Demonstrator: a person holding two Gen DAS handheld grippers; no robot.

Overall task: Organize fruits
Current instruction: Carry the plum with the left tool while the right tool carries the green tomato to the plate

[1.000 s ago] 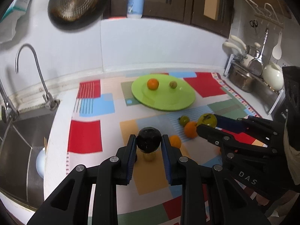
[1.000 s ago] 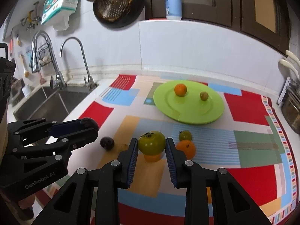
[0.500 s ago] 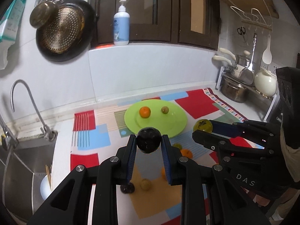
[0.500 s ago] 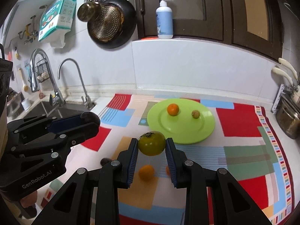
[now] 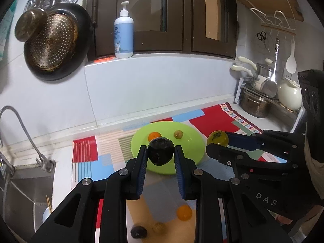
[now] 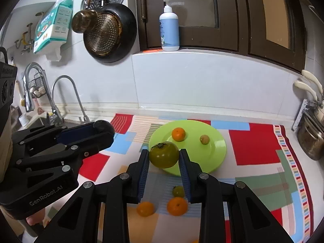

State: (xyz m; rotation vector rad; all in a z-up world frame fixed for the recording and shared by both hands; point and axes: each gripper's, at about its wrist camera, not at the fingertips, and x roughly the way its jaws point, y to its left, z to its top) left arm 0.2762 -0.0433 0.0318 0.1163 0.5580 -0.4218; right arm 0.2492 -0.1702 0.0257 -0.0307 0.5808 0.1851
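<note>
Lime-green plate [image 5: 194,156] ahead of and below both claws | left gripper [image 5: 161,158] pinching dark fruit [image 5: 161,150] | right gripper [image 6: 164,160] pinching green tomato [image 6: 164,154] | both carried above mat [image 6: 255,147], short of plate rim

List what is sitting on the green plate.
On the green plate: one orange fruit and one small brownish-green fruit. The held green tomato covers part of the near rim.

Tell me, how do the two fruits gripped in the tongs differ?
The dark fruit in the left tongs is near-black with no stem cap showing; the green fruit in the right tongs is olive-yellow with a leafy cap. The green one looks somewhat larger. Both are round, squeezed between blue pads and held above the patterned mat.
</note>
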